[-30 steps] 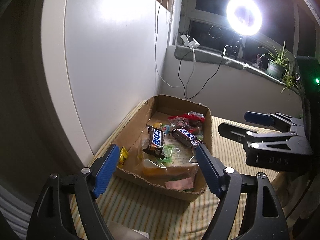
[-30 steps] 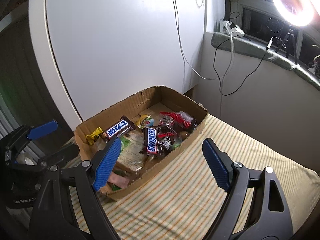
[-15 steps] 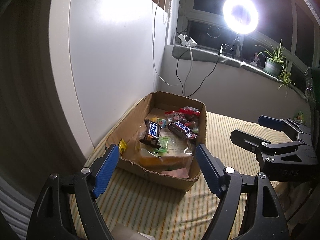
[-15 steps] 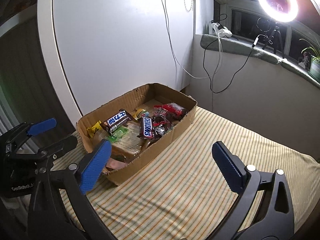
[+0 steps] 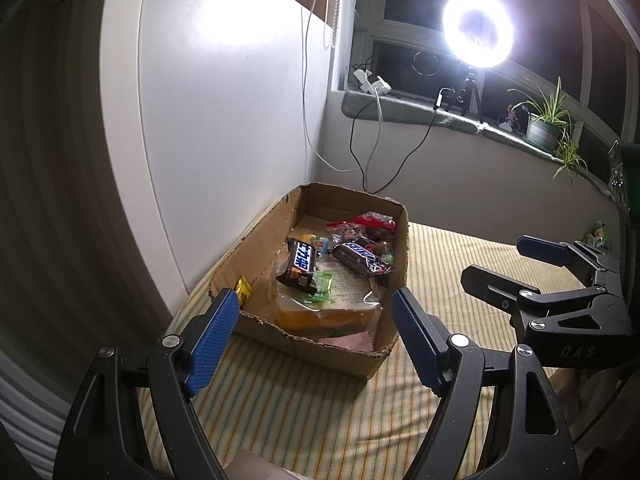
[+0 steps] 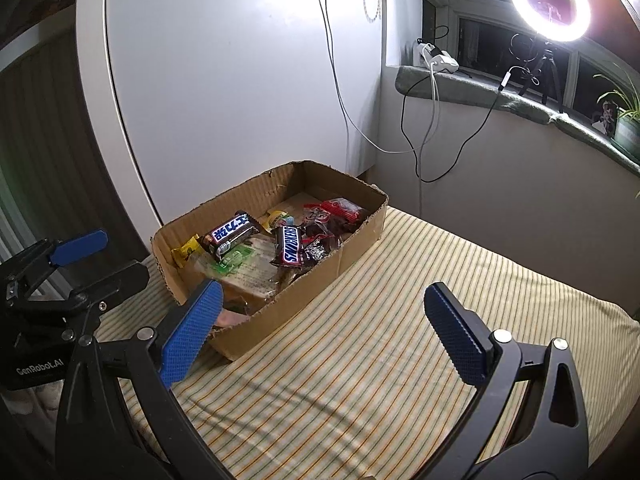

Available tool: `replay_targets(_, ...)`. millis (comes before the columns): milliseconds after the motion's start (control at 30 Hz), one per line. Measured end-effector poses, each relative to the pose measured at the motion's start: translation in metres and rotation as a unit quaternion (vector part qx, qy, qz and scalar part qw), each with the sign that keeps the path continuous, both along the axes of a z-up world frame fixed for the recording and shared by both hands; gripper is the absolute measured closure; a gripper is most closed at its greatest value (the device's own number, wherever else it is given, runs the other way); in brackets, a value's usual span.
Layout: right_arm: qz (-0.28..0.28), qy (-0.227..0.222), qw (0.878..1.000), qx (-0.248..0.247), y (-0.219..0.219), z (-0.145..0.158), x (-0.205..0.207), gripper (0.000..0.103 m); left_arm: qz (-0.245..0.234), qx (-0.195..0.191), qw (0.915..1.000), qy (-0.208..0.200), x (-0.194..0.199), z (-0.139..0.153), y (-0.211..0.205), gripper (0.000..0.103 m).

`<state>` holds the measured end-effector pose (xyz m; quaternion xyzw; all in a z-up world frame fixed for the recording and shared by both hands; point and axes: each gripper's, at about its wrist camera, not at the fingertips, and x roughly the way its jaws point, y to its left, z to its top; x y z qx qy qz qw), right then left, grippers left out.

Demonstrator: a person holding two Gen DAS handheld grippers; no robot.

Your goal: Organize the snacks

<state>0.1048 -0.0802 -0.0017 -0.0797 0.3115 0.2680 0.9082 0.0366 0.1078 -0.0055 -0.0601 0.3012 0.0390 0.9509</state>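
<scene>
A cardboard box (image 5: 256, 248) (image 6: 320, 276) sits on the striped cloth and holds the snacks. Among them are a Snickers bar (image 5: 360, 258) (image 6: 290, 246), a dark bar with a blue label (image 5: 300, 266) (image 6: 230, 232), a yellow candy (image 5: 243, 288) (image 6: 186, 248), red packets (image 5: 368, 222) (image 6: 340, 210) and a large flat packet (image 5: 332, 300) (image 6: 248, 268) underneath. My left gripper (image 5: 313, 296) (image 6: 126, 253) hovers open in front of the box's near end, holding nothing. My right gripper (image 6: 320, 290) (image 5: 492, 257) stands wide open beside the box's long side, also with nothing in it.
The striped cloth (image 6: 400, 340) stretches right of the box. A white cabinet door (image 6: 240, 100) rises just behind the box. Cables (image 6: 420, 140) hang from the sill, where a ring light (image 5: 478, 30) and a potted plant (image 5: 542, 130) stand. A small green packet (image 5: 598, 236) lies far right.
My right gripper has drawn back from the box and its jaws have spread wider. The left gripper has barely shifted.
</scene>
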Motion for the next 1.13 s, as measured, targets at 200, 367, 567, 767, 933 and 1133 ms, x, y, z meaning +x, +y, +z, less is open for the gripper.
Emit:
replay_targets(200,-0.001,0.002,1.000,-0.001,0.0013,-0.0005,-0.0005,0.000,0.000,-0.001,1.0000,-0.003,-0.0017,0.0010,-0.0002,0.024)
replay_targets(367,0.002,0.001,1.000,-0.003,0.0028,-0.0014,-0.0015,0.000,0.000,-0.001,1.0000,-0.003,-0.0021,0.0009,0.0001,0.024)
replay_targets(567,0.003,0.004,1.000,-0.006,0.0048,-0.0031,-0.0018,0.000,0.001,-0.001,1.0000,-0.001,-0.0022,-0.0001,0.0009,0.024)
replay_targets(767,0.004,0.003,1.000,-0.006,0.0044,-0.0030,-0.0027,0.000,0.001,-0.001,1.0000,0.000,-0.0017,-0.0017,0.0020,0.024)
replay_targets(933,0.004,0.006,1.000,-0.007,0.0041,-0.0040,-0.0032,0.000,-0.001,0.001,1.0000,0.000,-0.0011,-0.0024,0.0019,0.024)
replay_targets(1133,0.000,0.010,1.000,-0.007,0.0036,-0.0076,-0.0019,0.000,-0.005,0.007,1.0000,0.000,-0.0022,-0.0044,-0.0024,0.024)
